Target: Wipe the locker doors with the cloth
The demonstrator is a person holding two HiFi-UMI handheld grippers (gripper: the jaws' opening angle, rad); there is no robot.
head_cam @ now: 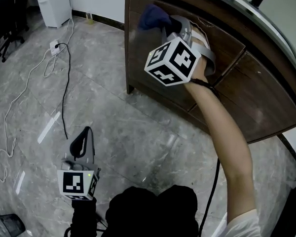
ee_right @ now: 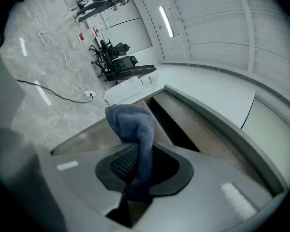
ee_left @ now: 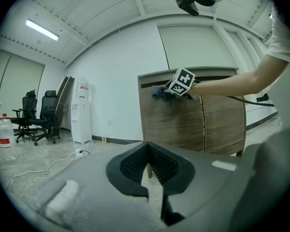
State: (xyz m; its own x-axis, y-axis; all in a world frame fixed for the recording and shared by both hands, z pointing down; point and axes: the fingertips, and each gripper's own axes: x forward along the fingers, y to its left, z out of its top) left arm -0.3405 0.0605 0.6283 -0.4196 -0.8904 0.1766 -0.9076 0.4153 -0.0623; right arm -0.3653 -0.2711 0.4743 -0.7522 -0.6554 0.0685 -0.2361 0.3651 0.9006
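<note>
The blue cloth (head_cam: 152, 17) is bunched against the upper left corner of the brown wooden locker door (head_cam: 153, 68). My right gripper (head_cam: 164, 24) is raised high on an outstretched arm and is shut on the cloth. In the right gripper view the cloth (ee_right: 133, 123) hangs between the pads and folds over the top, with the locker's top edge (ee_right: 208, 115) just beyond. My left gripper (head_cam: 88, 130) hangs low over the floor, away from the locker, shut with nothing in it. From the left gripper view (ee_left: 148, 161) I see the locker (ee_left: 203, 124) and the cloth (ee_left: 159, 92) at its top.
A second locker door (head_cam: 261, 98) lies to the right. Black and white cables (head_cam: 64, 83) run across the marble floor to a power strip (head_cam: 54, 45). A white water dispenser (ee_left: 81, 112), office chairs (ee_left: 38, 117) and a bottle (ee_left: 5, 132) stand to the left.
</note>
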